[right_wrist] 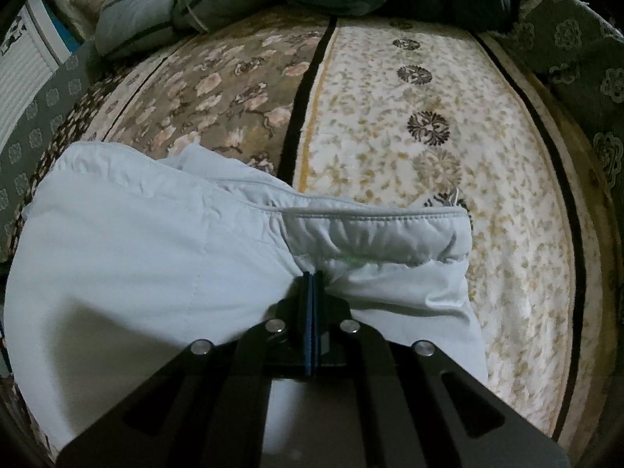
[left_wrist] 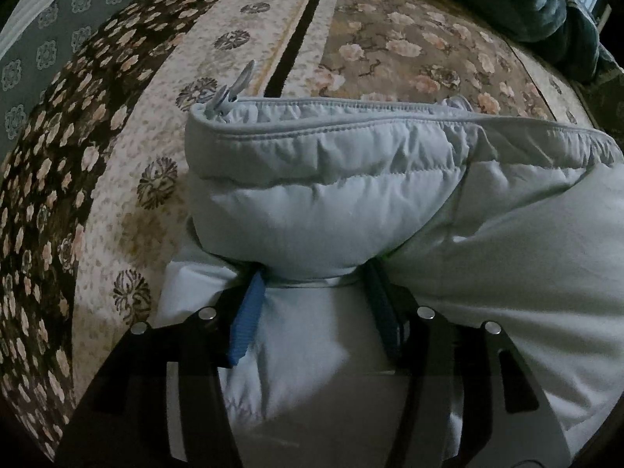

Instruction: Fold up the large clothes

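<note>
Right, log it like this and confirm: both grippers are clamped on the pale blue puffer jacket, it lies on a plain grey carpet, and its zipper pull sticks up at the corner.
One thing is wrong: the carpet is not plain grey but floral-patterned in cream and brown, as both wrist views show. The rest holds: the left gripper and right gripper are clamped on the jacket, zipper pull up at the corner.

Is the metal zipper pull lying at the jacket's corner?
Yes, the zipper pull sticks out from the top left corner of the pale jacket.
</note>
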{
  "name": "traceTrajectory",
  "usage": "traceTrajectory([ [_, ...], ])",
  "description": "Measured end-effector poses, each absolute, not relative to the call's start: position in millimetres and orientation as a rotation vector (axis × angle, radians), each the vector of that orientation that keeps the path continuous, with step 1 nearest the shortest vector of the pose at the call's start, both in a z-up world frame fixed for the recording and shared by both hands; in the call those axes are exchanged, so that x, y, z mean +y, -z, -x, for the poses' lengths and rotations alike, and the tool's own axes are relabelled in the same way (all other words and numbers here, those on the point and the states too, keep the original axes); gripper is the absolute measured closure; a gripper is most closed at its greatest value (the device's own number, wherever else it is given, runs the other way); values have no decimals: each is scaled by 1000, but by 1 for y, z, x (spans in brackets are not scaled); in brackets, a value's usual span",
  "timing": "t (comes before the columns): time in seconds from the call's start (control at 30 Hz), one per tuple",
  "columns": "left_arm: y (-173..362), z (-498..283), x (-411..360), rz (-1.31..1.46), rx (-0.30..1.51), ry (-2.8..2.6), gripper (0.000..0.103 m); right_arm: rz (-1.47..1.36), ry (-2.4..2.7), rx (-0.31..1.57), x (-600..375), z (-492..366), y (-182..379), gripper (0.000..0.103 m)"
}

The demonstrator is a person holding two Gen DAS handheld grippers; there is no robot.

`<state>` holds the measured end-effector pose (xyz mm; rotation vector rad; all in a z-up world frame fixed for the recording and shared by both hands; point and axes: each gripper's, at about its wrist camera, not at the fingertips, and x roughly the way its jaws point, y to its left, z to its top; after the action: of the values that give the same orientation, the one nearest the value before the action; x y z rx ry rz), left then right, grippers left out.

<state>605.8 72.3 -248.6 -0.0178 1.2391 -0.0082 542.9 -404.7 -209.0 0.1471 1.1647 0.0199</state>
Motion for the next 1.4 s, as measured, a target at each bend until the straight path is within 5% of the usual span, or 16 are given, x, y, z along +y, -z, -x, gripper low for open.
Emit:
traceTrajectory([
  [0.3,244,-596,68,-19,1160,-31,43,-96,21,1113,-398,-537,205,103],
  [0.43,216,-561,74,57,1096,-44,26,-125,65,1030,-395,-503,179,98],
  [0.47,206,-548,75,91,1078,-20,10,-157,72,1003,-396,-490,169,93],
  [0.5,200,-538,75,110,1059,-12,3,-207,71,958,-396,-471,157,69],
  [0.53,192,-525,74,125,1037,-10,3,-246,63,925,-396,-455,149,33],
  [0.57,184,-509,72,138,1025,4,3,-268,52,899,-394,-442,142,24],
  [0.8,157,-415,69,152,966,22,3,-167,38,826,-372,-360,110,24],
  [0.9,157,-396,70,70,966,-16,3,-161,114,829,-379,-346,104,14],
  [1.13,157,-378,85,52,939,-73,3,15,386,808,-392,-318,95,2],
  [1.4,164,-380,98,85,927,-47,3,-107,301,880,-417,-320,120,2],
])
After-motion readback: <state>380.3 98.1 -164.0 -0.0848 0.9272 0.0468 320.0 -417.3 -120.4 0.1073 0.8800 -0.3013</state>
